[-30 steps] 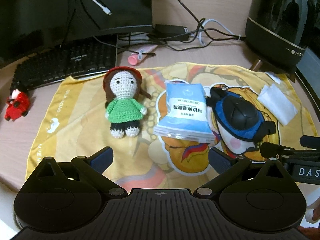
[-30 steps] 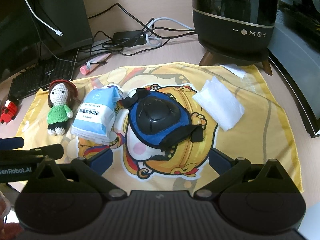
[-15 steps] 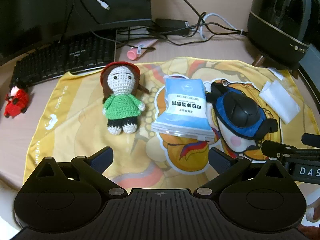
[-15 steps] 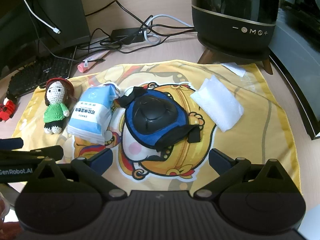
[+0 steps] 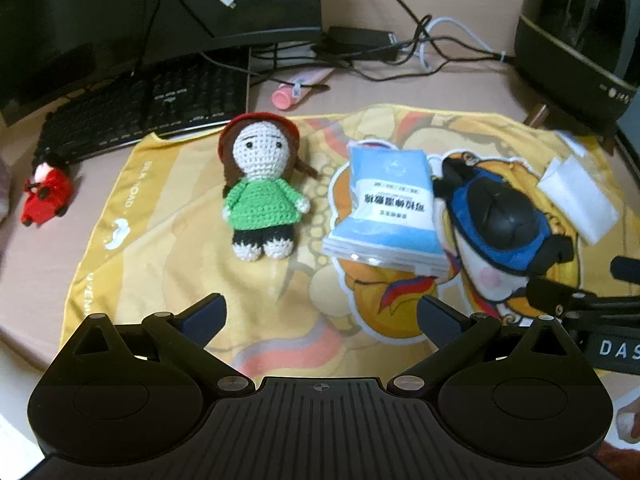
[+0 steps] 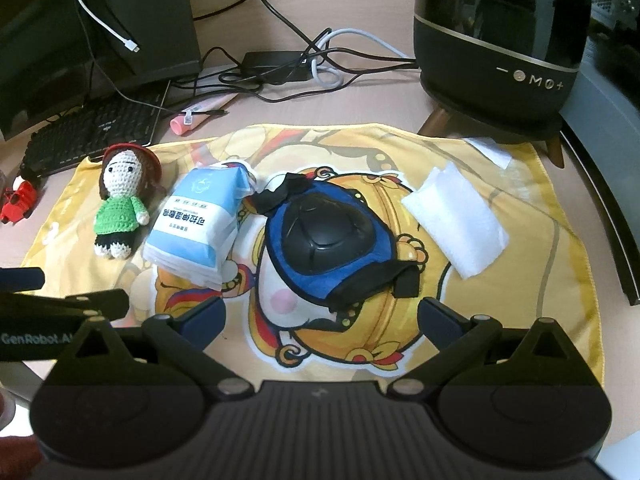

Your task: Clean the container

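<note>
Both grippers hover low over the near edge of the yellow cloth (image 6: 520, 208). The left gripper (image 5: 320, 316) and the right gripper (image 6: 320, 316) have their jaws wide apart and hold nothing. A blue packet (image 5: 390, 204) lies flat between the crochet doll (image 5: 262, 186) and the blue-black pad (image 6: 332, 240). Which thing is the container, I cannot tell.

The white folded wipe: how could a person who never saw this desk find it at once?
Find the yellow cartoon cloth on the desk. On its right side, beside the blue-and-black pad, lies the white folded wipe. It is the only plain white, flat, unprinted rectangle there.
</note>
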A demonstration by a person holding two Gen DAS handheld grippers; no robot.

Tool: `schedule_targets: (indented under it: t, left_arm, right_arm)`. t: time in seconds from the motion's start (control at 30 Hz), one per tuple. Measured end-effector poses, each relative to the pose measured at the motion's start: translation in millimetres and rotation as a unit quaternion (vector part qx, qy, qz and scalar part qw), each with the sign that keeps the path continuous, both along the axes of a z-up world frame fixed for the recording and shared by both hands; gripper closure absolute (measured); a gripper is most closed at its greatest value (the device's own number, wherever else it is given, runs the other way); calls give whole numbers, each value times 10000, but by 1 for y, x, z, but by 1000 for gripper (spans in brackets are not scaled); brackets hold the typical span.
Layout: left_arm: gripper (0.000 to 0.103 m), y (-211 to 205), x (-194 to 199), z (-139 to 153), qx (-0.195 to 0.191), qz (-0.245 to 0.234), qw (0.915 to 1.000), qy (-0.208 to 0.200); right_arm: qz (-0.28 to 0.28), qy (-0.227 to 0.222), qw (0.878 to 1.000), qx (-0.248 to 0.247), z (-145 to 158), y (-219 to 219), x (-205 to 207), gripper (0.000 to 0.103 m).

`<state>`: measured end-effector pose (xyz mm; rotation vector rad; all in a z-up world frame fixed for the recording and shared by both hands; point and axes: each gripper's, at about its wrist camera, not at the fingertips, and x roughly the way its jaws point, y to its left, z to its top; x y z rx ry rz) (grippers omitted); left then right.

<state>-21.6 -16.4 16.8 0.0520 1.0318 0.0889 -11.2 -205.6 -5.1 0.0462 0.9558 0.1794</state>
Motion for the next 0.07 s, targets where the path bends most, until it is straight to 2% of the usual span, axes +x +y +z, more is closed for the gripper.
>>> schedule_targets:
  t: [0.07]
  left_arm:
    - [0, -1, 1, -1, 23, -24, 10000, 18]
  right_arm:
    - [-9, 50, 10000, 10, -2, 0, 2, 0]
